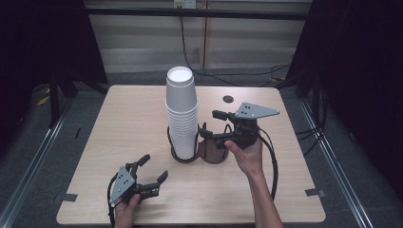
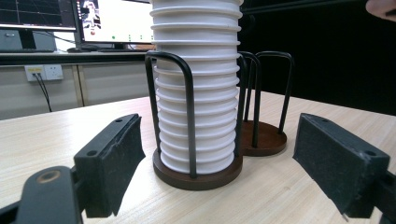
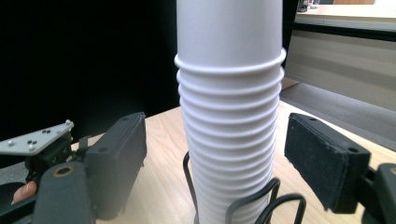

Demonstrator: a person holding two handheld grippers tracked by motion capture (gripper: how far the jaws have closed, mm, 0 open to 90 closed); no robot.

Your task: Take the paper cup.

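A tall stack of white paper cups [image 1: 182, 114] stands upside down in the left ring of a black wire holder [image 1: 209, 154] with two round brown bases, mid-table. My right gripper [image 1: 208, 123] hovers just right of the stack, open; in the right gripper view its jaws [image 3: 222, 158] flank the stack [image 3: 231, 116] without touching it. My left gripper [image 1: 154, 166] rests near the table's front left, open and empty, pointing at the stack. In the left gripper view its jaws [image 2: 219, 158] frame the cups [image 2: 196, 93] and the holder's empty second ring [image 2: 261, 140] from a distance.
The light wooden table [image 1: 123, 123] has a small round hole [image 1: 228, 99] behind the holder. Dark curtains close in both sides. Cables run on the floor beyond the far edge. Monitors [image 2: 112, 21] stand on a desk in the left gripper view.
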